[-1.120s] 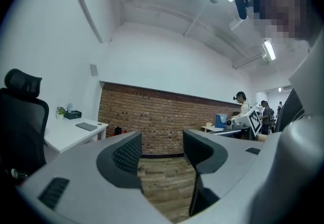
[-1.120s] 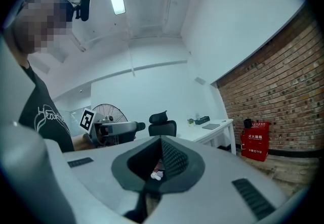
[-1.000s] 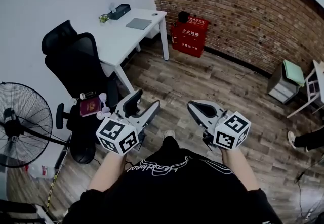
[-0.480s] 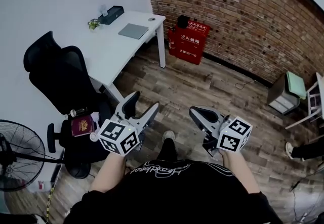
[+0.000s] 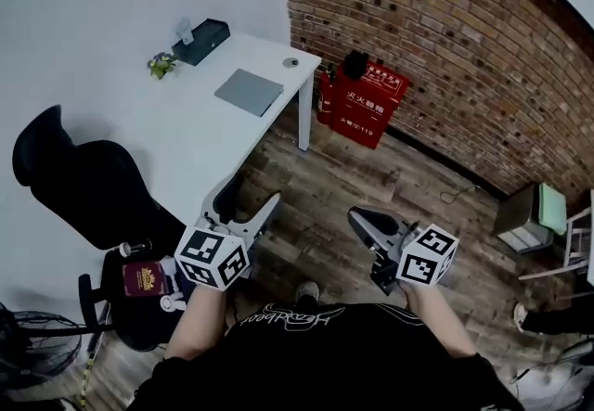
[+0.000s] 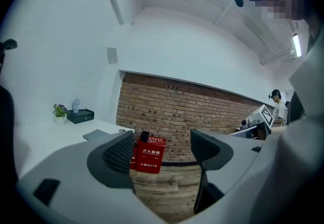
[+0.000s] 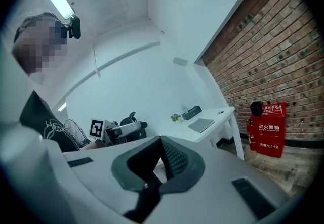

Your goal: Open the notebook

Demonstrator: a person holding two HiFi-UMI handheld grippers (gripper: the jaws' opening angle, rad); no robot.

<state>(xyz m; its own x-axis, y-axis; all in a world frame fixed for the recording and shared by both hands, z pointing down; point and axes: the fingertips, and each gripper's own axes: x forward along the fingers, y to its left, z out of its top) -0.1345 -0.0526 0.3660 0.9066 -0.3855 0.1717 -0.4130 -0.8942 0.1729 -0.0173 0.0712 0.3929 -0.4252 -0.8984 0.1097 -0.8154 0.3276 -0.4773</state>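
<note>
A closed grey notebook [image 5: 249, 91] lies flat on the white desk [image 5: 195, 140] by the far wall; it also shows as a grey slab in the left gripper view [image 6: 97, 134] and the right gripper view [image 7: 201, 125]. Both grippers hang in the air over the wood floor, well short of the desk. My left gripper [image 5: 249, 199] has its jaws apart and opening, with nothing between them [image 6: 162, 149]. My right gripper [image 5: 360, 217] has its jaws together on nothing [image 7: 162, 160].
A black office chair [image 5: 83, 186] stands at the desk's near side, with a dark red booklet [image 5: 144, 277] on its seat. A red fire-equipment box [image 5: 367, 103] stands against the brick wall. A tissue box [image 5: 200, 41] and small plant [image 5: 160, 63] sit at the desk's far end.
The desk and notebook have come nearer and more central in the head view, and the chair has slid left. Both grippers travelled along with the person; the left jaws look a little wider.
</note>
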